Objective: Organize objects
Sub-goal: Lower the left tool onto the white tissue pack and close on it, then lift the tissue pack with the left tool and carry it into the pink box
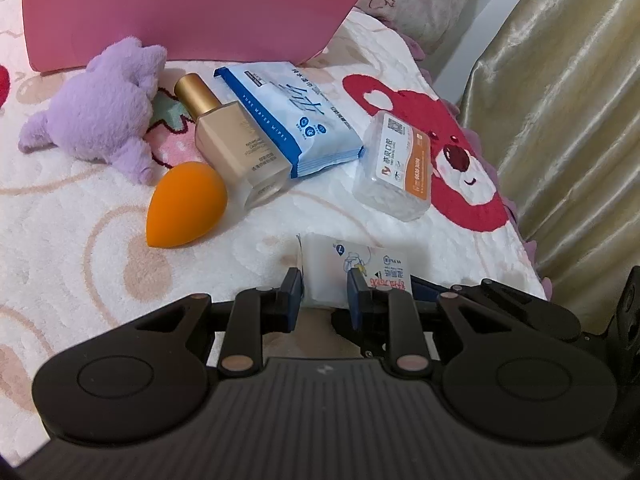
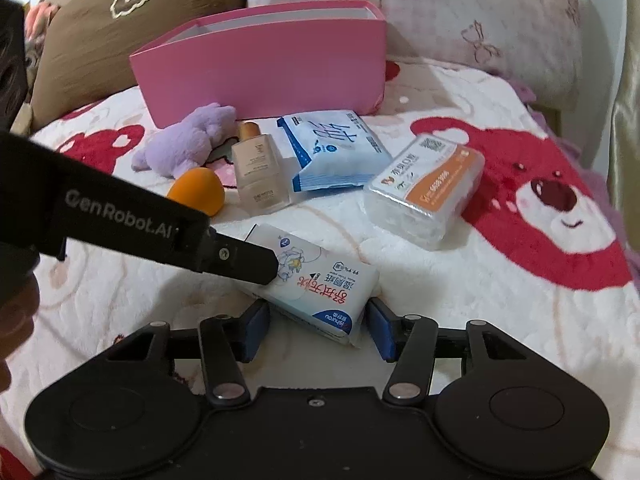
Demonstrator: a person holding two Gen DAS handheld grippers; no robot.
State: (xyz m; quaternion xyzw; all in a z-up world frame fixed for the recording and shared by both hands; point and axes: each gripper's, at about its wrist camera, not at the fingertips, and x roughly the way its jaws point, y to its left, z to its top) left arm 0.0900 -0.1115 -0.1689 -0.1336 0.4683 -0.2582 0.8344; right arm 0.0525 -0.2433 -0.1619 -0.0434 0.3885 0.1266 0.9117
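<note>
Bedspread [image 2: 500,280], white with red bears: tissue pack [image 2: 320,292] near front, pinched in left gripper [image 1: 324,284]; right gripper [image 2: 316,328] jaws straddle its end, not touching. Pink box [image 2: 260,68] behind.

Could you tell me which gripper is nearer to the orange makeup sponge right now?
Left. The left gripper, clamped on the small tissue pack, sits just in front of the orange makeup sponge; the right gripper is farther back, behind that pack.
</note>
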